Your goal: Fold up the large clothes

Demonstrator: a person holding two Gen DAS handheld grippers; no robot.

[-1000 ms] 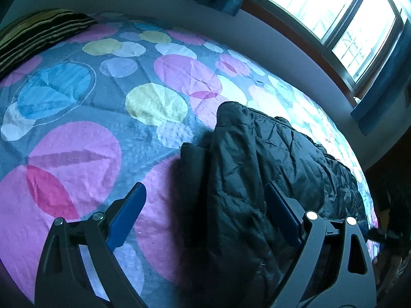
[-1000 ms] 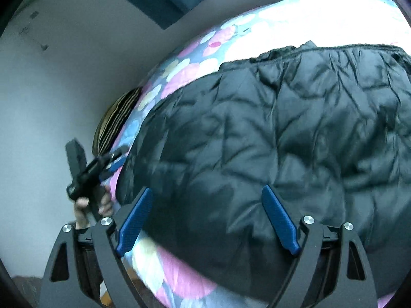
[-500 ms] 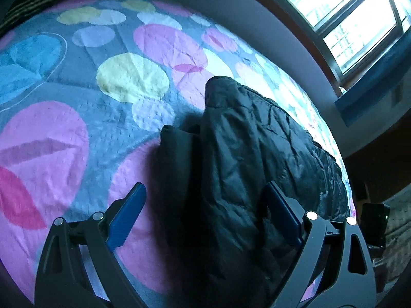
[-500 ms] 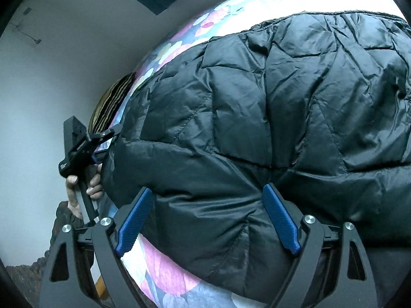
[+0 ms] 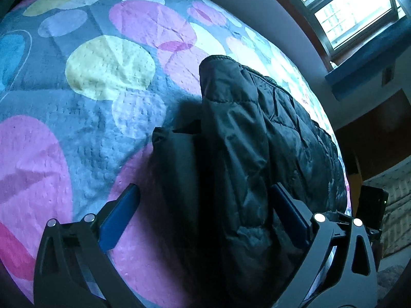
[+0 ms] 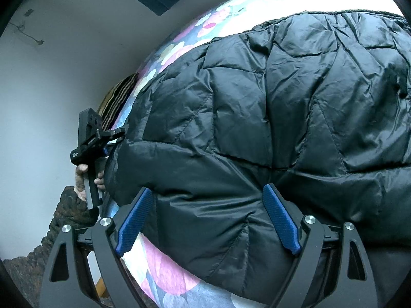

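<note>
A black quilted puffer jacket (image 5: 257, 138) lies folded lengthwise on the bed. My left gripper (image 5: 205, 213) is open, its blue pads on either side of the jacket's near end, low over it. In the right wrist view the jacket (image 6: 282, 118) fills most of the frame. My right gripper (image 6: 208, 218) is open and straddles the jacket's near edge. Whether the pads touch the fabric I cannot tell. The left gripper (image 6: 90, 141) and the hand holding it show at the jacket's far left end.
The bedspread (image 5: 77, 107) is grey-blue with large pink, yellow and blue circles. A striped pillow (image 6: 117, 97) lies at the head. A bright window (image 5: 346, 7) with blue curtains is behind the bed. A white wall (image 6: 64, 64) runs beside it.
Both grippers have moved in closer to the jacket, which now looks larger in both views. Both stay open.
</note>
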